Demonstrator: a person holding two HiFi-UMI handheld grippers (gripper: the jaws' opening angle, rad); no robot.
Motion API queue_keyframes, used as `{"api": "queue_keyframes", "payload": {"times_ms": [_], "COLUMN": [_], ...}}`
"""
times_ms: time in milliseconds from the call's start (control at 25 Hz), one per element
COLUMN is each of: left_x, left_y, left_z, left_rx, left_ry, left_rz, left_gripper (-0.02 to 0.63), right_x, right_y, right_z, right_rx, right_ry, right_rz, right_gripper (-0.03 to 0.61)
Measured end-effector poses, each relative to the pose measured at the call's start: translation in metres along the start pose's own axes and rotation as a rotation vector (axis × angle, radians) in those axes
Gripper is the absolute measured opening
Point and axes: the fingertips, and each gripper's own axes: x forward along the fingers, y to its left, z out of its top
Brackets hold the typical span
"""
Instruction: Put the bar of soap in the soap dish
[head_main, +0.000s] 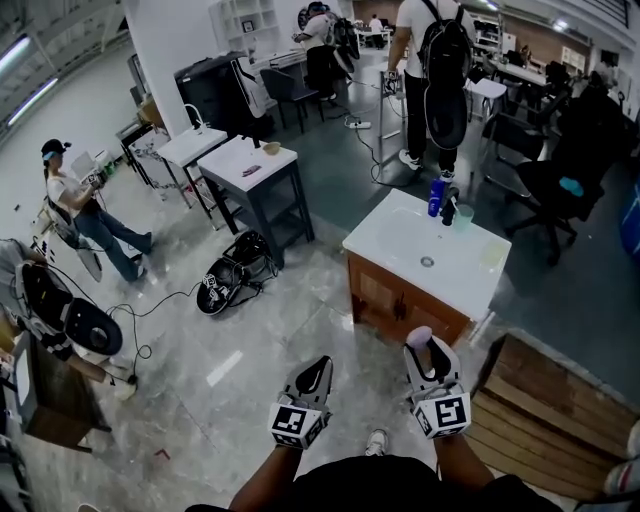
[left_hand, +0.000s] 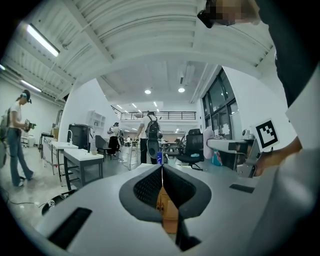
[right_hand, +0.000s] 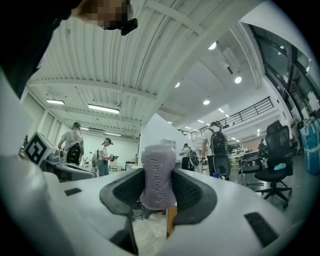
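Observation:
A pale purple bar of soap (right_hand: 158, 176) stands upright between the pads of my right gripper (right_hand: 159, 187), which is shut on it. In the head view the soap (head_main: 419, 336) sticks up from the right gripper (head_main: 421, 347), held low in front of a wooden vanity with a white sink top (head_main: 400, 240). A pale flat object (head_main: 493, 253), possibly the soap dish, lies on the top's right side. My left gripper (head_main: 321, 364) hangs beside the right one, shut with nothing in it; its jaws (left_hand: 162, 172) meet in a thin line.
A blue bottle (head_main: 435, 196), a black faucet (head_main: 449, 207) and a green cup (head_main: 464, 215) stand at the sink's back. A wooden pallet (head_main: 530, 410) lies to the right. A grey table (head_main: 250, 165), a black bag (head_main: 235, 275) and several people are around.

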Motion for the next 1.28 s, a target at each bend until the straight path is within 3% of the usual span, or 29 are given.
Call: {"api": "queue_keyframes", "payload": {"times_ms": [680, 1280], "left_x": [0.093, 0.195], "left_y": [-0.022, 0.012], "left_z": [0.006, 0.008], "left_rx": [0.06, 0.04], "left_ry": [0.021, 0.029], "left_rz": [-0.049, -0.128], "left_gripper": [0.021, 0.021], "right_x": [0.028, 0.095], "right_y": [-0.082, -0.142], "right_z": [-0.013, -0.019], "right_rx": [0.004, -0.022], "right_ry": [0.0, -0.003], "right_rz": [-0.026, -0.106], "right_gripper": [0.187, 0.187]}}
